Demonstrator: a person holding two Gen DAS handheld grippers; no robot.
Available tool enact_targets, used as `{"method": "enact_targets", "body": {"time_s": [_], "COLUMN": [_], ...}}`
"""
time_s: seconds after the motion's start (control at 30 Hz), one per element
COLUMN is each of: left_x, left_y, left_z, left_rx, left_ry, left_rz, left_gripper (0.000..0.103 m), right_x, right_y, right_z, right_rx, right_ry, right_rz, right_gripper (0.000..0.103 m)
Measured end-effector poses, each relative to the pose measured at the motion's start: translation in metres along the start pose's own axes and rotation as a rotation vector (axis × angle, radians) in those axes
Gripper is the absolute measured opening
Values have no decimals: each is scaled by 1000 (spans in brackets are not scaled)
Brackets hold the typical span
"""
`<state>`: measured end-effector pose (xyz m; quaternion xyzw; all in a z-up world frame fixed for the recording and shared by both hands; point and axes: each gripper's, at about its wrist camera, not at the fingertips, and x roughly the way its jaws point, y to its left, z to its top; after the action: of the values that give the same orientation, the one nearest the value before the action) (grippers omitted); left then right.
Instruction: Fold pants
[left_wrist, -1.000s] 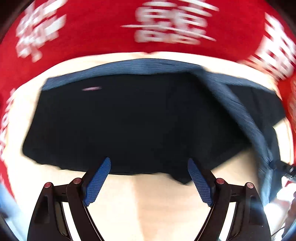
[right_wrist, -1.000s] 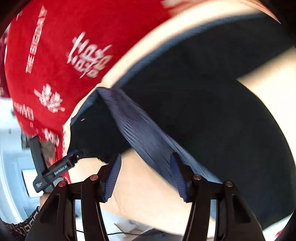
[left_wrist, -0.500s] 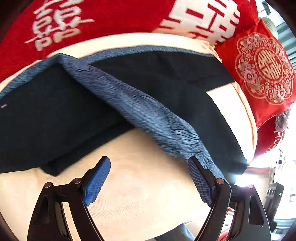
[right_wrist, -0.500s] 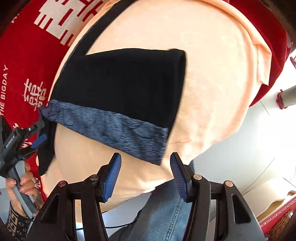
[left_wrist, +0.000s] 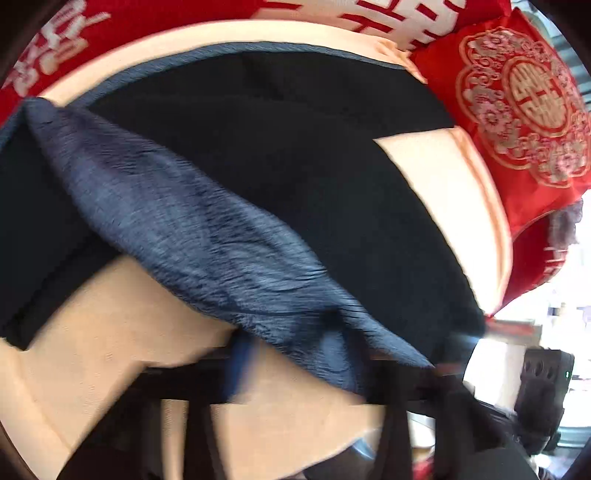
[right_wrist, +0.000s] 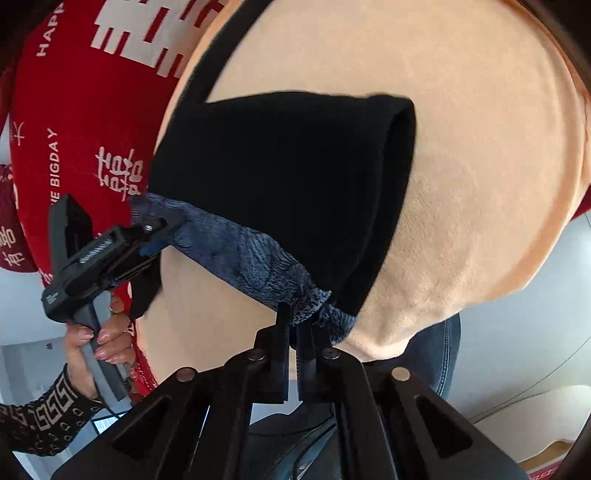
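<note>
**Both fingers pinch the waistband**

My right gripper (right_wrist: 295, 334) has just closed on one end of the blue-grey waistband (right_wrist: 251, 258) of the black pants (right_wrist: 288, 184); my left gripper (right_wrist: 155, 236) has just closed on the other end. The pants lie folded over on the peach blanket (right_wrist: 480, 184), beside the red cover (right_wrist: 85, 122).

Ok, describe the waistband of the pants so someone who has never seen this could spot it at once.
Start at the peach cushion in front of the red blanket; the black pants lie folded on it. Along their near edge runs the waistband, pinched at one end by the left gripper and at the other by the right gripper. It is the only grey-blue, crinkled strip on plain black cloth.
</note>
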<state>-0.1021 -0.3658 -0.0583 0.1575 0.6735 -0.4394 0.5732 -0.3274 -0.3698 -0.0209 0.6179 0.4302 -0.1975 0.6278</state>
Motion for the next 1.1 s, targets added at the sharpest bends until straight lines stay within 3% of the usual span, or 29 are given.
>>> {"method": "enact_targets", "body": {"time_s": [0.17,0.27,0.43,0.53,0.73,0.8,0.83,0.87,0.93,1.03,1.07,1.1], "left_x": [-29,-52,-76,-79,-92,-87,-82,-72,-43,-10,-5,-9], "left_y": [-12,-25,-36,-39,-20,-3,3,12,31,60,66,68], "left_z": [24,51,124,167,199,194,190,182,168,146,138,131], "left_rx": [-80,-93,-104,-99,-75,-99,-107,-102,-105,-183,-208,-217], "left_ry": [-59,-129,-262,-288,-342,-329,-328,-321,-232,-120,-116,-170], "left_rz": [-35,-42,-45,13,170,239,269,331,437,454,441,427], "left_gripper": [21,21,21,21,22,59,77,76,76,76,78,78], "right_x": [-44,-69,-88,-74,-17,1,10,18,20,-6,-16,-26], "right_y": [48,81,131,147,153,144,142,142,149,173,176,174], "right_z": [58,118,241,303,383,401,406,408,401,377,366,350], "right_rx": [-131,-223,-337,-359,-395,-373,-374,-394,-449,-537,-542,-532], "right_ry": [-29,-73,-130,-116,-83,-63,-54,-59,-91,-216,-241,-254], "right_rz": [40,64,61,31,-168,-202,-219,-262,-302,-327,-322,-307], "right_gripper": [3,3,3,3,7,7,13,23,75,78,78,78]}}
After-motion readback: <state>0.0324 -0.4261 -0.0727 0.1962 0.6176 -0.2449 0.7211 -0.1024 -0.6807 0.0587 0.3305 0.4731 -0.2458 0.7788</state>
